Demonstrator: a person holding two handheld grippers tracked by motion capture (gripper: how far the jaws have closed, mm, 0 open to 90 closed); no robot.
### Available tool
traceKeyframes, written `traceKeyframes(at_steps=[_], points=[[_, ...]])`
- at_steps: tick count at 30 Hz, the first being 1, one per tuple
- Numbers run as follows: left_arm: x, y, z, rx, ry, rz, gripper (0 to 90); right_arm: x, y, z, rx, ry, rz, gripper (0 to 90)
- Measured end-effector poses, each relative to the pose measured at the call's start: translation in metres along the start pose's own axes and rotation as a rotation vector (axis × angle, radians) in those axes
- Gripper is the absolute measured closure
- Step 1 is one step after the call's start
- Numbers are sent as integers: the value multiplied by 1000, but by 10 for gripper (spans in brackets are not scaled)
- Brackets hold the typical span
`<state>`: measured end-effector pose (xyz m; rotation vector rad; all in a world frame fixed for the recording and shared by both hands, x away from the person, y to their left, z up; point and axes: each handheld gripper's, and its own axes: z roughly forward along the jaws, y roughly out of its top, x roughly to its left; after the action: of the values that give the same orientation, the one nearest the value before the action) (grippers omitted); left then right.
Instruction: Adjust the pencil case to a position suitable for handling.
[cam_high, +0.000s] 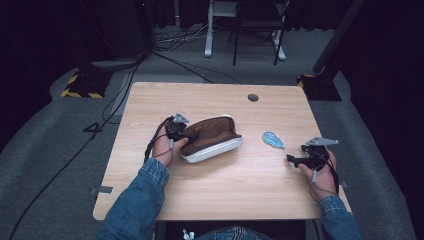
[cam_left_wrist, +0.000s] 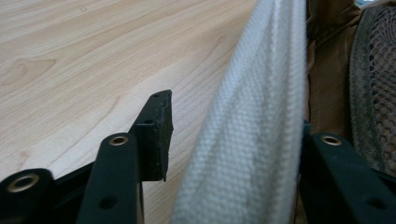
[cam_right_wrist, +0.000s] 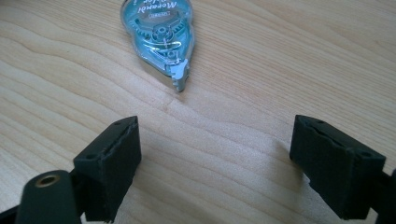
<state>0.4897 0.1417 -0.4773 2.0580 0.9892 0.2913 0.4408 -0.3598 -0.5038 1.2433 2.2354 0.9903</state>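
Left gripper straddles pouch edge; right gripper gapes

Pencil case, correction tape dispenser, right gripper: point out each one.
Pencil case (cam_high: 212, 131), high view: brown upper flap.
Correction tape dispenser (cam_right_wrist: 159, 35), right gripper view: clear blue body, at the gears.
Right gripper (cam_high: 291, 159), high view: between its jaws.

It looked like a recording lab or studio, not a home. A lone light-wood table with a round cable port stood on grey carpet, ringed by black curtains. Black stand bases, one edged with yellow-and-black hazard tape, sat at the table's far corners. Loose cables ran over the floor, and a white-legged desk frame stood behind.
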Motion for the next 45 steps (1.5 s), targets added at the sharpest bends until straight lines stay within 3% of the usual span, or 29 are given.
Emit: traceKeyframes(at_steps=[6, 9, 14, 30, 36, 45], points=[[1, -1, 3, -1, -40, -4, 612, 0, 0, 0, 1, 1, -1, 168], [2, -2, 2, 1, -74, 4, 745, 0, 0, 0, 1, 1, -2, 168], [5, -3, 2, -1, -104, -4, 778, 0, 0, 0, 1, 2, -2, 168], [5, -1, -2, 14, -122, -2, 837, 1, 0, 0, 0, 1, -2, 168], [5, 2, -9, 20, -116, 4, 837, 1, 0, 0, 1, 2, -2, 169], [-3, 7, -26, 18, -147, -2, 838, 1, 0, 0, 1, 3, -2, 168]])
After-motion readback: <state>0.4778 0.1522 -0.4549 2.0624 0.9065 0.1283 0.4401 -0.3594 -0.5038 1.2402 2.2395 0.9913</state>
